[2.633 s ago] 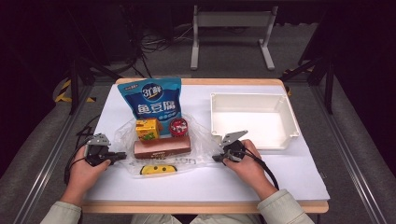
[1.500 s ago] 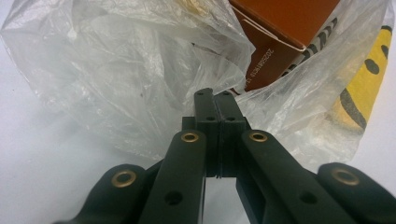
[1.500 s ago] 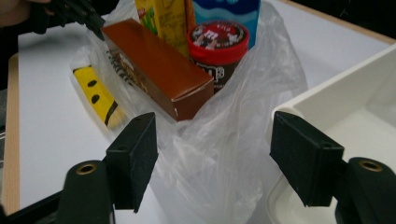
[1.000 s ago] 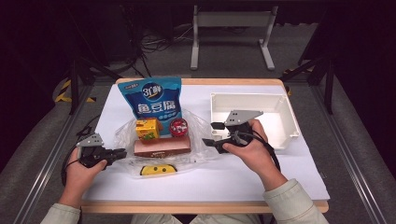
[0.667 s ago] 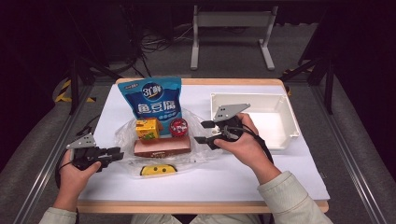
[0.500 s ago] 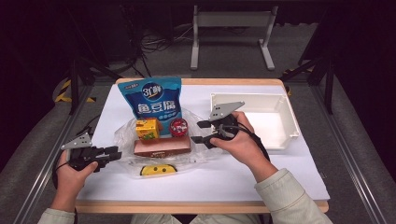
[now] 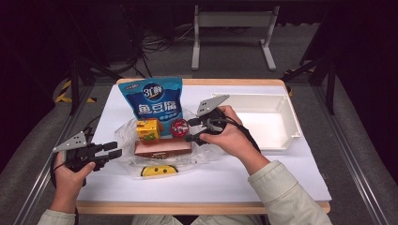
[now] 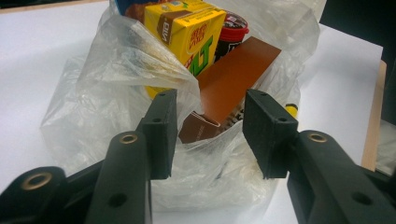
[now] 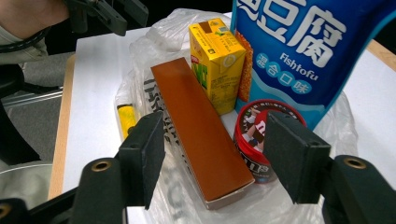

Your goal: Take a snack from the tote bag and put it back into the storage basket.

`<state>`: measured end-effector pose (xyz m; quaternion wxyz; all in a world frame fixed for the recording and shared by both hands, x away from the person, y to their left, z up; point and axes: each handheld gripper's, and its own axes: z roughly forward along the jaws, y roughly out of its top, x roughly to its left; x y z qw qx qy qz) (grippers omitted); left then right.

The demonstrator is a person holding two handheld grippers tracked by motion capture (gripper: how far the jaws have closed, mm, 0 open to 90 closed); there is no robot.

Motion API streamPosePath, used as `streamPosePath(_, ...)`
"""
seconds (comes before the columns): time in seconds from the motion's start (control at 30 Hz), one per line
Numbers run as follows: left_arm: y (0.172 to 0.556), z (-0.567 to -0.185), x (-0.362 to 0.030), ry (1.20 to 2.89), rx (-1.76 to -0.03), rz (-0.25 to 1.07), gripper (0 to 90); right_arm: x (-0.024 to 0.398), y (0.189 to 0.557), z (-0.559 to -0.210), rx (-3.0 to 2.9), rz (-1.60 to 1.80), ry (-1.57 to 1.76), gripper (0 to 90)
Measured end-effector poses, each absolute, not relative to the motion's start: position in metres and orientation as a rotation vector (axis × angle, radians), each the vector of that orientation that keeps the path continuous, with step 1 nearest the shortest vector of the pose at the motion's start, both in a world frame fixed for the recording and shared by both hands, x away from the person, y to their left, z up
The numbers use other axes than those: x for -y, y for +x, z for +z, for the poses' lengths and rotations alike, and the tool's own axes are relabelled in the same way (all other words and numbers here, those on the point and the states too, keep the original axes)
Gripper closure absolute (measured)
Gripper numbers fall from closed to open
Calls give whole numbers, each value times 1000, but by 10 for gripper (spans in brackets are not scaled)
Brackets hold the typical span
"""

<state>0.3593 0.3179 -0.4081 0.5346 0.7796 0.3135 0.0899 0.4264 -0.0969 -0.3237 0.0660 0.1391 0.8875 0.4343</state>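
The clear plastic bag (image 7: pixel 141 140) lies mid-table with my brown box (image 9: pixel 198 128), yellow carton (image 9: pixel 217 58) and red tub (image 9: pixel 257 135) on it. My right gripper (image 7: pixel 192 130) hovers over them, released. My left gripper (image 7: pixel 112 150), jaws just opening, grips nothing at the bag's edge.

I see a thin, crinkly clear plastic bag (image 8: pixel 116 88) with a soft sheen. The brown box (image 9: pixel 198 128) looks like smooth, satiny cardboard, the blue pouch (image 9: pixel 299 51) glossy foil. My jaws are matt black plastic. The table (image 7: pixel 263 173) top is matt white, edged in wood.
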Motion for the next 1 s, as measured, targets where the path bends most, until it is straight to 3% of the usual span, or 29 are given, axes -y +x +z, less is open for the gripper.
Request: streamPosePath(1.0, 353, -404, -324, 1845, -755, 248, 506, 42, 451, -344, -2811, 1174, 302, 332)
